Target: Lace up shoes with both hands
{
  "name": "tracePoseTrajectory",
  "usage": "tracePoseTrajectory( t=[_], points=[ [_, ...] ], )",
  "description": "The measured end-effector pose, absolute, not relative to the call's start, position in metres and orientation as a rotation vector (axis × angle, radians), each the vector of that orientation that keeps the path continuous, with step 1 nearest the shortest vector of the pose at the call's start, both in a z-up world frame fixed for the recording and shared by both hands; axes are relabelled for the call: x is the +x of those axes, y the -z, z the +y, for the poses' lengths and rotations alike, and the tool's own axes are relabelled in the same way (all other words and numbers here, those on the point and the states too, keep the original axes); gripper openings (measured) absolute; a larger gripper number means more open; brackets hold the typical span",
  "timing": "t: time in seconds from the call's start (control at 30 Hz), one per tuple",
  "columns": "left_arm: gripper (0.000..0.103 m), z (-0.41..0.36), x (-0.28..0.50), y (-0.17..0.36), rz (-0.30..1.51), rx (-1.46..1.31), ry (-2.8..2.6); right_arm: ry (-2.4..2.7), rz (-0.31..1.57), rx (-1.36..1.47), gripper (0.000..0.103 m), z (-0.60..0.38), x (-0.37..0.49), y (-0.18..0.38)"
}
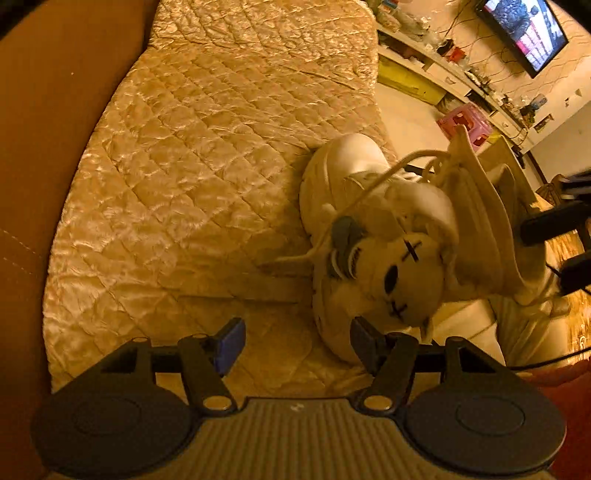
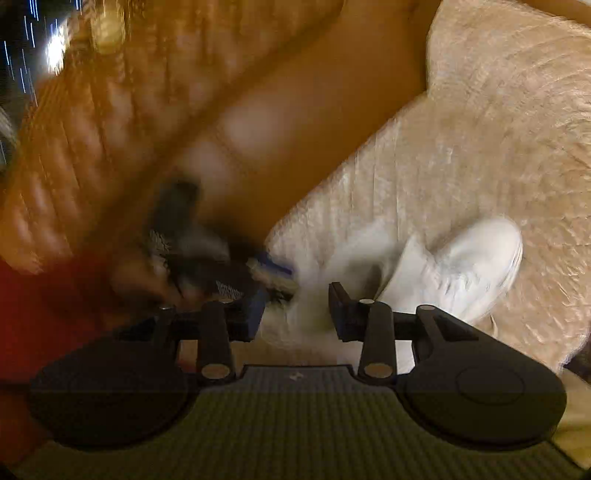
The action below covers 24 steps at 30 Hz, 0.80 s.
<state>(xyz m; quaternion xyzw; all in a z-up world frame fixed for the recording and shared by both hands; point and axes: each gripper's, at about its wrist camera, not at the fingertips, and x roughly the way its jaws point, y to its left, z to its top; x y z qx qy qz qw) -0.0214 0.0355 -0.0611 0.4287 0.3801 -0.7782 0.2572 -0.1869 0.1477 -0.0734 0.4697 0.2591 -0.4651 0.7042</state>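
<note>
On the quilt [image 1: 192, 155] we see the white shoe [image 1: 354, 184] lying on its side, toe away from us, plush face charm [image 1: 399, 280] on its tongue area. Our left gripper [image 1: 297, 341] sits just short of the heel end, fingers apart, nothing between them. Lace [image 1: 373, 184] runs loose over the shoe's upper toward the tongue. Right gripper [image 2: 297, 308] also spread, empty, hovering near the shoe (right view badly motion-blurred). TV [image 1: 524, 29] on the far wall.
</note>
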Motion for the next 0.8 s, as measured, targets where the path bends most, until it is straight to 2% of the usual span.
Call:
tracePoseTrajectory(
  t=[0.1, 0.17, 0.3, 0.4, 0.43, 0.47, 0.6, 0.8],
  points=[
    [0.072, 0.047, -0.020, 0.065, 1.040, 1.133, 2.139, 1.031, 0.831, 0.950, 0.044, 0.134, -0.151, 0.078],
    [0.073, 0.051, -0.020, 0.070, 1.059, 1.122, 2.148, 1.012, 0.995, 0.872, 0.051, 0.125, -0.127, 0.082],
    [0.073, 0.054, -0.017, 0.078, 1.088, 1.095, 2.155, 0.909, 1.122, 0.849, 0.051, 0.106, -0.106, 0.095],
    [0.073, 0.055, -0.008, 0.081, 1.115, 1.053, 2.141, 0.883, 1.127, 0.928, 0.045, 0.087, -0.109, 0.102],
    [0.074, 0.055, -0.005, 0.083, 1.127, 1.036, 2.130, 0.888, 1.098, 0.956, 0.040, 0.083, -0.114, 0.101],
    [0.074, 0.054, -0.002, 0.084, 1.144, 1.018, 2.120, 0.917, 1.008, 1.052, 0.030, 0.076, -0.128, 0.098],
    [0.074, 0.047, -0.008, 0.082, 1.123, 0.989, 2.131, 1.098, 0.480, 1.384, 0.012, 0.063, -0.214, 0.096],
    [0.074, 0.028, -0.034, 0.066, 0.970, 0.974, 2.167, 1.327, -0.095, 1.437, 0.009, 0.057, -0.270, 0.097]
  ],
)
